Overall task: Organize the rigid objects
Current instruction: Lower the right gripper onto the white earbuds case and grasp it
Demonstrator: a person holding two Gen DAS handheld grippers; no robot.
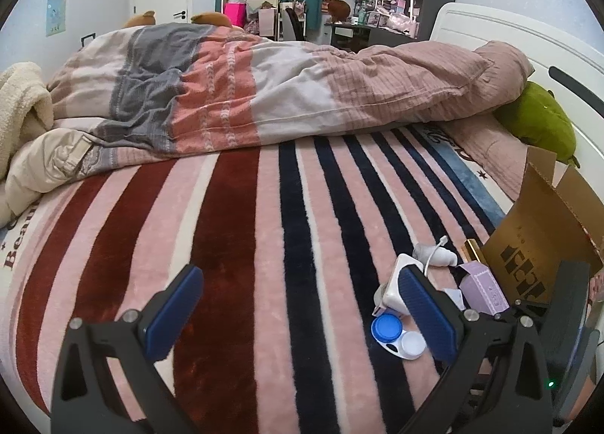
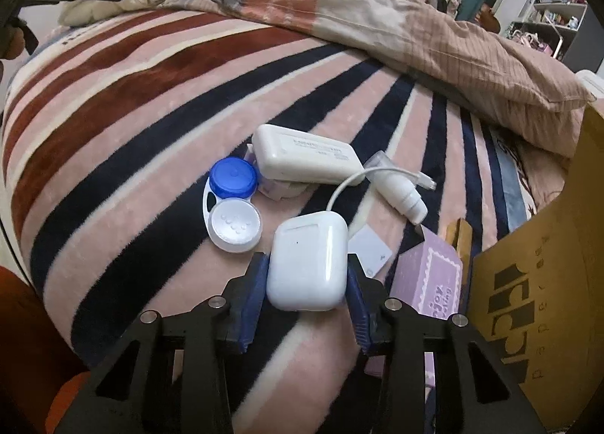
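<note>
Earbud case point(image 2: 306, 264) — glossy white, rounded — gripped by right jaws; left jaws spread wide.

The right claw point(image 2: 306, 279) tilts steeply down, pads clamped together narrowly, while the left claw point(image 1: 298, 305) gapes wide.

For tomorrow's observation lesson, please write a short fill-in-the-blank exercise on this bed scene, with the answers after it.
1. The right gripper is closed on the white ____ case.
2. The contact lens case has one white cap and one ____ cap.
3. The left gripper holds ____.
4. The cardboard box stands beside the small ____ box.

Answers: earbud; blue; nothing; purple
</note>
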